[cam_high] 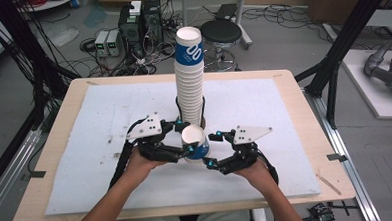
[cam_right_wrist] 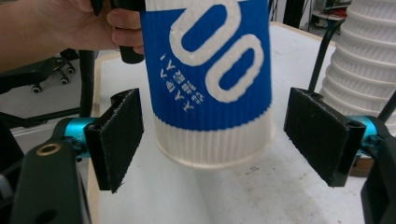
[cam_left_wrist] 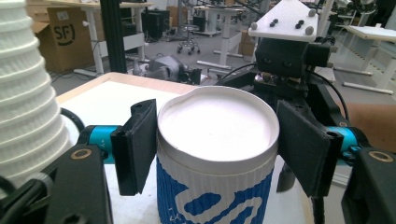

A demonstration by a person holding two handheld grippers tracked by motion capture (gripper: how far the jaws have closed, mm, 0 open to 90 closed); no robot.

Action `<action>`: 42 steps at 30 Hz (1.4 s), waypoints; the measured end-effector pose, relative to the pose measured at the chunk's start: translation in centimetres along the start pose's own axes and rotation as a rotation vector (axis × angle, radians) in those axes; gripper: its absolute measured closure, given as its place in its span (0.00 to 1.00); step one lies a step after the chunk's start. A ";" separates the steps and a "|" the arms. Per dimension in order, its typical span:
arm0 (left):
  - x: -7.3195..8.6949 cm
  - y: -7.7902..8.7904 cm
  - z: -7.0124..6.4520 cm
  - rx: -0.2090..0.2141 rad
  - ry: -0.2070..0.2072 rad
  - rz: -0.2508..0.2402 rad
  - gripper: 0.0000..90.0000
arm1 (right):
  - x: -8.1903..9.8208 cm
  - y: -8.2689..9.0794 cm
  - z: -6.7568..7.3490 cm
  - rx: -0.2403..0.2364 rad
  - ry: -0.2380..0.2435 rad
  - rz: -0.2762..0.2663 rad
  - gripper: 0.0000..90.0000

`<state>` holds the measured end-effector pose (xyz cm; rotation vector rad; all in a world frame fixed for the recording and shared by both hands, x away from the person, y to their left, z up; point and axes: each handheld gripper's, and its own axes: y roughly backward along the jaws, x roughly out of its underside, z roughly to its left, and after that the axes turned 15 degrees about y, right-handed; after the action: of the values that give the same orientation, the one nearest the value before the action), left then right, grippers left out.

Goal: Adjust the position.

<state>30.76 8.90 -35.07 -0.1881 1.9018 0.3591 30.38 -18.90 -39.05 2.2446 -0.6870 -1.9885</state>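
The left gripper [cam_high: 185,138] pinches a cup [cam_high: 194,143] beside the stack [cam_high: 189,80]; the right gripper's [cam_right_wrist: 219,140] fingers are spread around its base, apart from it.

Between the two black jaws of the right gripper [cam_right_wrist: 212,140] hangs a paper cup [cam_right_wrist: 212,84], white with a blue band and big white printing. Its bottom rim is above the white table surface [cam_right_wrist: 187,196]. The jaws stand wide, with a gap on each side, so neither pad touches the cup. Above the left jaw, a hand [cam_right_wrist: 60,28] holds the cup's upper part with another gripper. Beyond the right jaw stands a stack of ribbed white cups [cam_right_wrist: 364,56].
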 end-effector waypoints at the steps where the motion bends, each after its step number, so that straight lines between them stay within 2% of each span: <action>1: 0.0 -0.2 -0.1 0.004 0.003 -0.001 0.35 | 0.0 -0.1 0.0 -0.006 -0.001 0.001 0.23; 5: 0.2 -0.7 -0.2 0.018 0.003 0.002 0.35 | 0.1 -0.3 0.1 -0.010 -0.001 0.003 0.23; 10: 0.3 -0.9 -0.2 0.040 0.023 -0.014 0.35 | 0.4 -0.7 0.2 -0.020 0.015 0.018 0.21; 15: 0.5 -0.9 -0.2 0.039 0.014 -0.005 0.35 | 0.6 -1.0 0.2 -0.024 0.011 0.018 0.21; 20: 0.4 -0.8 -0.2 0.038 0.012 -0.010 0.35 | 0.4 -0.8 0.3 -0.016 0.035 0.021 0.27; 24: 0.5 -0.8 -0.1 0.040 0.015 -0.003 0.35 | 0.3 -0.7 0.3 -0.020 0.037 0.036 0.30; 27: 0.7 -0.9 -0.1 0.038 0.004 0.022 0.35 | 0.2 -0.7 0.3 -0.024 0.048 0.071 0.32; 28: 0.7 -0.9 -0.1 0.037 -0.012 0.035 0.34 | 0.2 -0.8 0.3 -0.031 0.053 0.079 0.32; 29: 0.7 -0.9 -0.2 0.036 -0.015 0.049 0.26 | 0.2 -0.8 0.3 -0.039 0.059 0.095 0.32; 31: 0.7 -0.9 -0.2 0.044 -0.012 0.096 0.23 | 0.2 -0.8 0.3 -0.039 0.063 0.104 0.32; 33: 0.9 -0.9 -0.1 0.035 -0.002 0.114 0.19 | 0.1 -0.8 0.3 -0.048 0.080 0.128 0.32; 36: 1.0 -0.6 0.2 0.017 0.009 0.145 0.19 | 0.0 -0.7 0.4 -0.060 0.105 0.176 0.32; 39: 1.3 -0.5 0.4 0.033 0.032 0.192 0.19 | -0.2 -0.7 0.3 -0.074 0.136 0.225 0.32; 42: 1.6 -0.6 0.5 0.028 0.035 0.241 0.19 | -0.6 -0.8 0.3 -0.094 0.163 0.270 0.32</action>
<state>30.82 8.59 -36.78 0.0552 1.9676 0.4941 30.32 -17.88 -38.83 2.1019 -0.8098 -1.6584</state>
